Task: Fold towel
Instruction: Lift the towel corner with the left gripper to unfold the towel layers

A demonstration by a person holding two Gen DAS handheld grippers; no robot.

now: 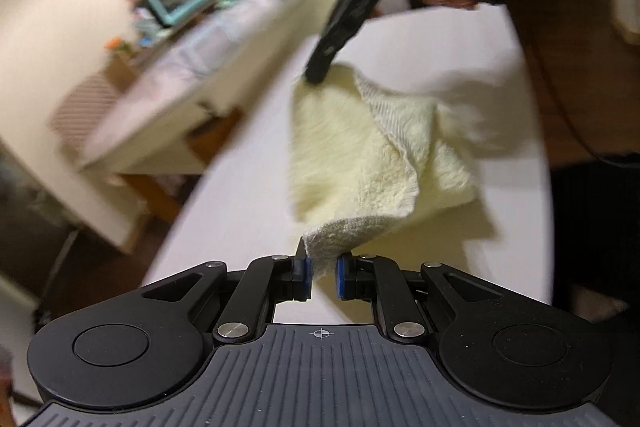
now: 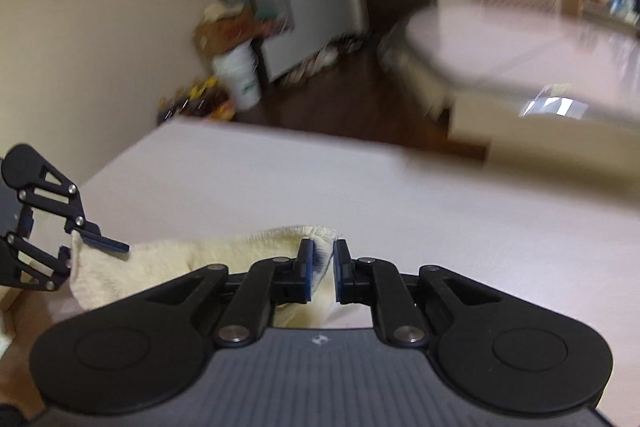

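Ahead of my right gripper [image 2: 323, 269] the white table [image 2: 400, 195] lies bare to its far edge, open room across centre and right of frame. At lower left my left gripper [image 2: 76, 247] and the towel [image 2: 160, 267] block that side.

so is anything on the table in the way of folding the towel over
Nothing visible. The left gripper and right gripper each already pinch a corner of the pale yellow towel, and the white table around and beyond it shows bare in both views.
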